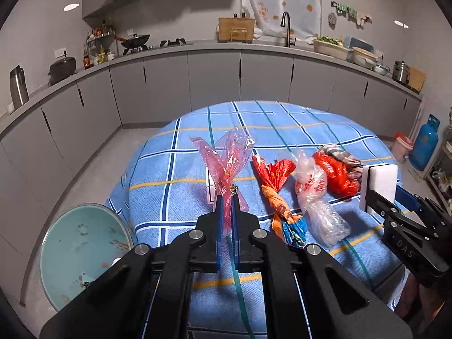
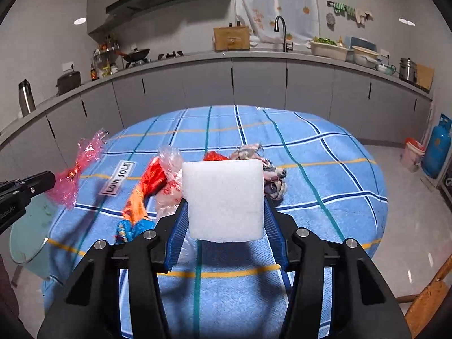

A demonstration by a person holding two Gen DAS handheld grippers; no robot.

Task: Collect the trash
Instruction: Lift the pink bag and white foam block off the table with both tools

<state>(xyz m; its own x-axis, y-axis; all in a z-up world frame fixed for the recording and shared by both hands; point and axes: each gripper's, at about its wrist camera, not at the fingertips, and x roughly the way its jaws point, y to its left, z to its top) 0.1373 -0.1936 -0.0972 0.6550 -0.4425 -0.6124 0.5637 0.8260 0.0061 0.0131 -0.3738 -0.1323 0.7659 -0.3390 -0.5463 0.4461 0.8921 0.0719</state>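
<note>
Kitchen setting: grey cabinets behind, round bench (image 1: 175, 166) w/ blue plaid cloth ahead of both my tools.

Left gripper (image 1: 226, 206): jaws closed on pink cellophane wrapper (image 1: 226, 158), pinched at its twisted waist; wrapper stands up off the cloth. Film is v. light, thin, crinkly, prob. slippery, so the bunched waist is the correct hold; loose ends would likely slide out.

Right gripper (image 2: 224, 220): jaws closed on white foam block (image 2: 224, 200), one jaw per side face, block lifted clear of the cloth. Judged light and semi-stiff but crushable; grip across flat faces, moderate force.

Teal bin (image 1: 82, 251): below and left of left jaws, beside bench edge, mouth open. Probable drop point.

Remaining on bench, between the two tools:
- orange/blue wrapper (image 1: 278, 195), 1 pc, just right of left jaws. Twisted, soft; take at mid-twist.
- clear bag w/ red print (image 1: 316, 197), 1 pc, touching orange wrapper's right side. Limp, slick; take at the bunch.
- red bag (image 1: 336, 173), 1 pc, crumpled, beyond clear bag.
- patterned rag (image 2: 272, 176), 1 pc, against red bag, behind foam block. Soft; grab any fold.
- printed label (image 2: 118, 178), 1 pc, flat on cloth; hard to get under.

Count: 2 items held, 5 on bench.
</note>
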